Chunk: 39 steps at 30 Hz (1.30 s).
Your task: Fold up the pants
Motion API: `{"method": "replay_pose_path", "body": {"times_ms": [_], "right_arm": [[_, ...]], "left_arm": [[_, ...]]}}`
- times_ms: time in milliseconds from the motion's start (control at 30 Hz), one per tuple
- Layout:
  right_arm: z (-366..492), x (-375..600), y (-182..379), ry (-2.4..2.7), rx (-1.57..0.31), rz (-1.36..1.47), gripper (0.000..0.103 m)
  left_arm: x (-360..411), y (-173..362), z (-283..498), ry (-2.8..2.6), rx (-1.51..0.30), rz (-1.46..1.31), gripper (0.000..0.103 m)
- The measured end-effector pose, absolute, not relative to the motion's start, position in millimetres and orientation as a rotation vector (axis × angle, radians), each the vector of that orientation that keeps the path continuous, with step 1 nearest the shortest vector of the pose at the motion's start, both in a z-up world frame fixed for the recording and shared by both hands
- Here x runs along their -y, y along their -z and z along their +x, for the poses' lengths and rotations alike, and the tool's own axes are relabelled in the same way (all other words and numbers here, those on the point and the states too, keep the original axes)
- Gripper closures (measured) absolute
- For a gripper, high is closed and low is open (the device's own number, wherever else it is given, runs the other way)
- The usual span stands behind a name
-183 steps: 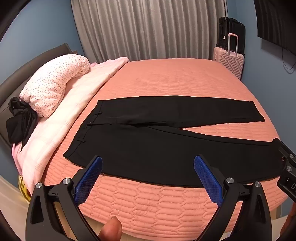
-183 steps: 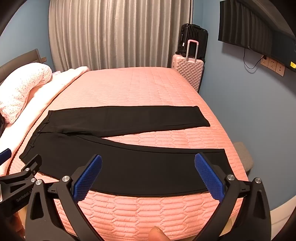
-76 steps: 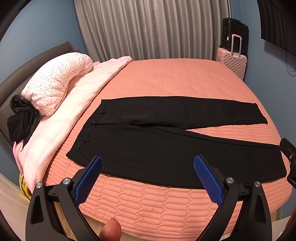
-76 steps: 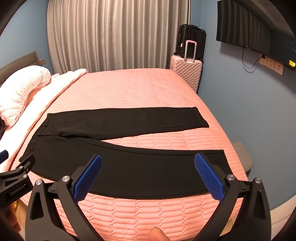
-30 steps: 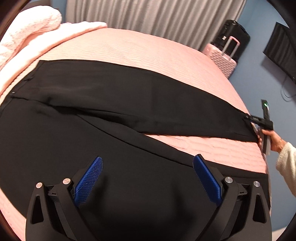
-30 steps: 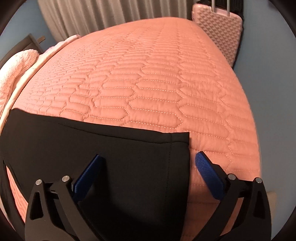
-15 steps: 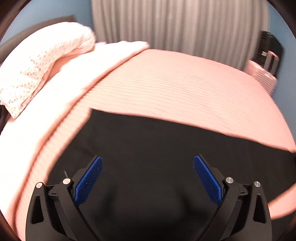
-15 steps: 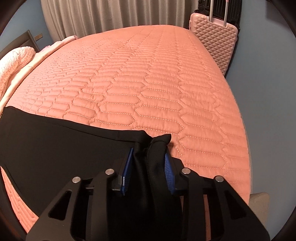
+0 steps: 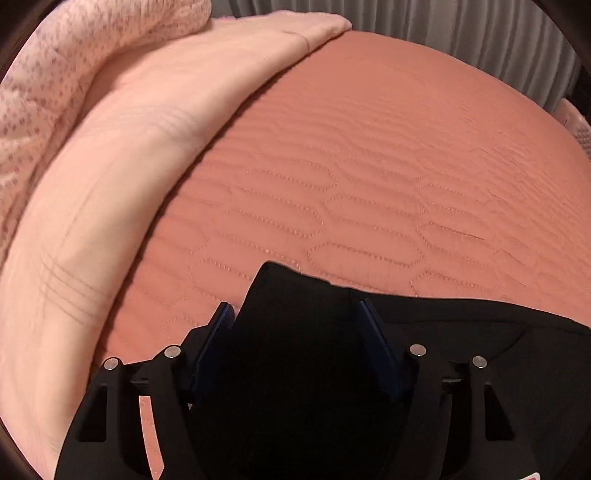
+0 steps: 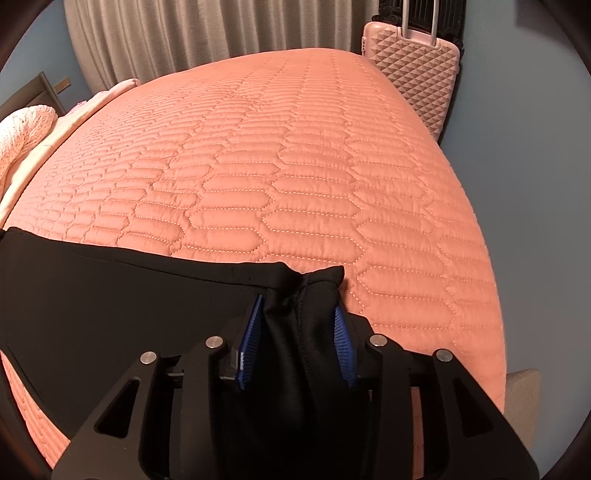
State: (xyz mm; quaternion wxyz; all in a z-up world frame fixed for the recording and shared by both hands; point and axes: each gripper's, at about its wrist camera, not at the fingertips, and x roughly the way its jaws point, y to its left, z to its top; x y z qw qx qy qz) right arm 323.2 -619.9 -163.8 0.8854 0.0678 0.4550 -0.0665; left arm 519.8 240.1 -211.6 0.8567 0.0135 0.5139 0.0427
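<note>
No readable writing or brand anywhere. Black pants [image 10: 122,291] flat across near side of quilted salmon bedspread [image 10: 295,166]. Right gripper [image 10: 298,345] pinching bunched hem by bed's right edge, jaws easing apart. Left gripper [image 9: 298,336] closing around gathered waist corner beside pale pink blanket [image 9: 122,155]. Wide bare quilt beyond, up to curtain [image 10: 207,33]; pink suitcase [image 10: 417,62] at far right corner.

Left hand-held gripper [image 9: 297,314] angled down, jaws closing; right hand-held gripper [image 10: 298,308] angled down, jaws opening slightly
</note>
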Motion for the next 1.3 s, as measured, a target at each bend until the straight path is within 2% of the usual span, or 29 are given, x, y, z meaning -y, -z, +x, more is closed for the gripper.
{"method": "replay_pose_path", "body": {"times_ms": [33,133,233,267,300,500,667,900,933,967,1100,1200,1300], "right_arm": [[323.1,619.5,163.5,0.145,-0.945,0.142,0.065],[321.1,618.7,159.4,0.171,-0.939,0.152,0.066],[314.1,611.3,147.2,0.176,-0.913,0.125,0.087],[310.0,609.3,139.8,0.178,-0.902,0.121,0.095],[305.0,607.8,131.5,0.188,-0.889,0.111,0.098],[240.8,608.4,52.2,0.175,-0.746,0.141,0.100],[196.2,596.8,19.9,0.127,-0.752,0.162,0.100],[185.2,577.1,30.6,0.063,-0.778,0.127,0.100],[185.4,578.4,32.8,0.059,-0.789,0.130,0.100],[186.3,578.0,33.8,0.057,-0.792,0.124,0.100],[174.7,586.2,33.0,0.072,-0.767,0.153,0.100],[173.2,589.8,41.8,0.079,-0.797,0.160,0.100],[175.7,587.1,46.8,0.074,-0.809,0.155,0.100]], "left_arm": [[-237.5,210.1,519.2,-0.077,-1.071,0.034,0.059],[-243.7,201.0,511.9,-0.072,-1.060,-0.025,0.077],[-254.2,180.4,489.1,-0.036,-0.994,-0.123,0.089],[-260.5,169.3,478.1,-0.019,-0.965,-0.163,0.089],[-264.9,157.3,471.2,0.006,-0.942,-0.195,0.089],[-264.2,75.9,405.0,0.143,-0.849,-0.225,0.089],[-249.1,30.5,337.1,0.219,-0.843,-0.180,0.089],[-268.6,31.8,278.7,0.211,-0.857,-0.182,0.090],[-271.1,34.9,273.3,0.200,-0.859,-0.172,0.099],[-275.8,37.1,268.7,0.184,-0.861,-0.172,0.103],[-300.3,46.2,263.1,0.124,-0.859,-0.238,0.103],[-291.7,61.9,259.2,0.123,-0.912,-0.219,0.103],[-274.2,82.3,254.4,0.156,-0.972,-0.234,0.097]]}}
